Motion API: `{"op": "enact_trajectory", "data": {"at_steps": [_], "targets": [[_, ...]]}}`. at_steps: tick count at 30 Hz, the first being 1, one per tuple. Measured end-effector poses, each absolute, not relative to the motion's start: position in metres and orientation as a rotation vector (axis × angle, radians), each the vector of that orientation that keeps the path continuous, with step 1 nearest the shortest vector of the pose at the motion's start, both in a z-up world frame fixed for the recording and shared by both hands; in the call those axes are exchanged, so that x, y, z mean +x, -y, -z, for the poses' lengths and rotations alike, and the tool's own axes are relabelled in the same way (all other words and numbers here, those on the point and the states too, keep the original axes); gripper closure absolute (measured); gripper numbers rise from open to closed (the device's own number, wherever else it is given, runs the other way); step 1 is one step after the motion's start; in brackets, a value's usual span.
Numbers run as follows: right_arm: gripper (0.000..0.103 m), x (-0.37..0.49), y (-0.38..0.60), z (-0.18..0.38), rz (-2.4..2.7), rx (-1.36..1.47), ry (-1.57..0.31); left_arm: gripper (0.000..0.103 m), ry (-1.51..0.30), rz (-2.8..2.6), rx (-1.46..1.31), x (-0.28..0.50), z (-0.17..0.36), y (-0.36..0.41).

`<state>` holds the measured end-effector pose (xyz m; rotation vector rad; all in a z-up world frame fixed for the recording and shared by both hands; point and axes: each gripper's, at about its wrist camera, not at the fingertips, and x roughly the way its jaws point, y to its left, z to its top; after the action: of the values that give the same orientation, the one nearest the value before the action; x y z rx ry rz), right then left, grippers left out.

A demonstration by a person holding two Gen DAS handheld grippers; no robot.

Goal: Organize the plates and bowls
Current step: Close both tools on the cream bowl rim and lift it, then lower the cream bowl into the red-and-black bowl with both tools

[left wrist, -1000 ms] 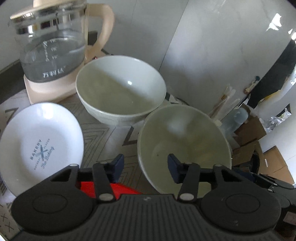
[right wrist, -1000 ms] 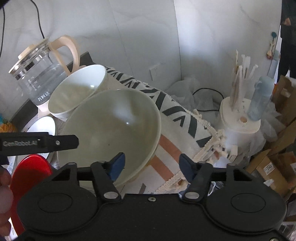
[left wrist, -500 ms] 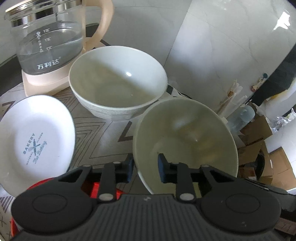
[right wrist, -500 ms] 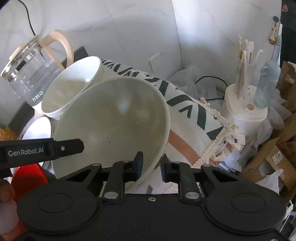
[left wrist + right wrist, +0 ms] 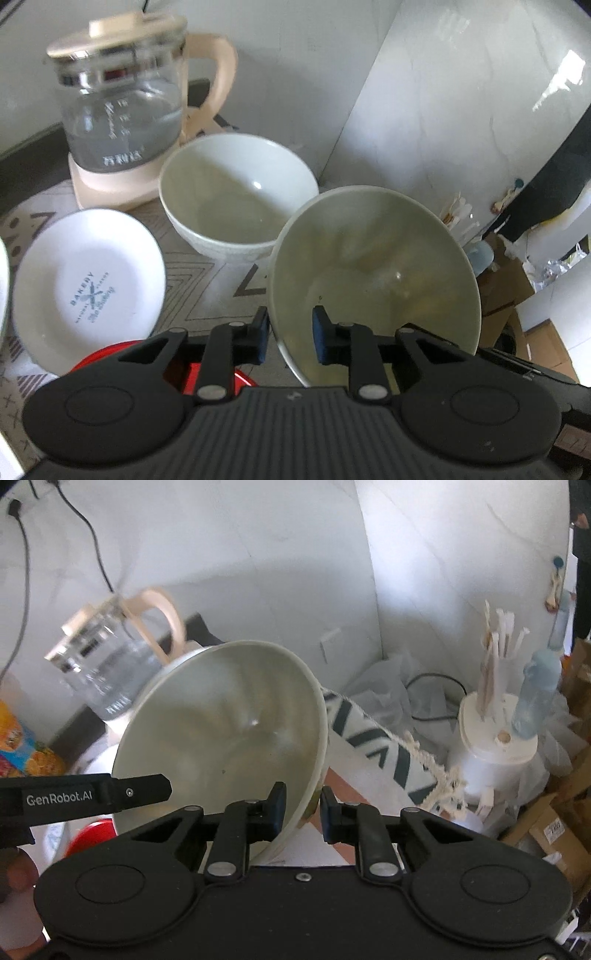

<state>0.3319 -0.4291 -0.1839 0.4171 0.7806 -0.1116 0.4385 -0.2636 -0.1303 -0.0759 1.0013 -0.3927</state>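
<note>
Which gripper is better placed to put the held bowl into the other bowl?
Probably the left gripper. Both clamp the held bowl's rim, but the left wrist view shows the empty bowl just ahead. From the right gripper, the held bowl hides it.

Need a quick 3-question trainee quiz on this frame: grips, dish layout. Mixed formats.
1. True or false: both the left gripper and the right gripper pinch the rim of the same tilted bowl.
2. What stands directly behind the second bowl? A) glass kettle B) red plate C) cardboard box
3. Fill in: the word printed on the white plate is ____.

Key: 1 true; 2 A; 3 BAKERY
</note>
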Motion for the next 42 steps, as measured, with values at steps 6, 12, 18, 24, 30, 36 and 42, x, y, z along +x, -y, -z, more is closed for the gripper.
{"op": "enact_trajectory", "data": {"at_steps": [6, 12, 18, 24, 30, 36, 42], "targets": [[0.084, 0.325, 0.423, 0.161, 0.047, 0.390, -0.733, 0.080, -0.949, 0.342, -0.109, 0.420, 0.100, 0.250], [0.084, 0.322, 0.411, 0.149, -0.027, 0.362, -0.711, 0.080, -0.912, 0.298, -0.135, 0.409, 0.083, 0.232], [0.084, 0.321, 0.393, 0.146, -0.097, 0.332, -0.713, 0.080, -0.889, 0.245, -0.159, 0.398, 0.076, 0.213], [0.083, 0.316, 0.380, 0.142, -0.148, 0.297, -0.719, 0.080, -0.864, 0.200, -0.182, 0.387, 0.072, 0.198], [0.083, 0.314, 0.370, 0.143, -0.198, 0.275, -0.725, 0.080, -0.854, 0.158, -0.207, 0.374, 0.076, 0.188], [0.083, 0.315, 0.355, 0.147, -0.258, 0.239, -0.743, 0.080, -0.858, 0.103, -0.251, 0.363, 0.082, 0.172], [0.083, 0.314, 0.339, 0.150, -0.314, 0.192, -0.770, 0.080, -0.869, 0.041, -0.289, 0.351, 0.088, 0.155]]}}
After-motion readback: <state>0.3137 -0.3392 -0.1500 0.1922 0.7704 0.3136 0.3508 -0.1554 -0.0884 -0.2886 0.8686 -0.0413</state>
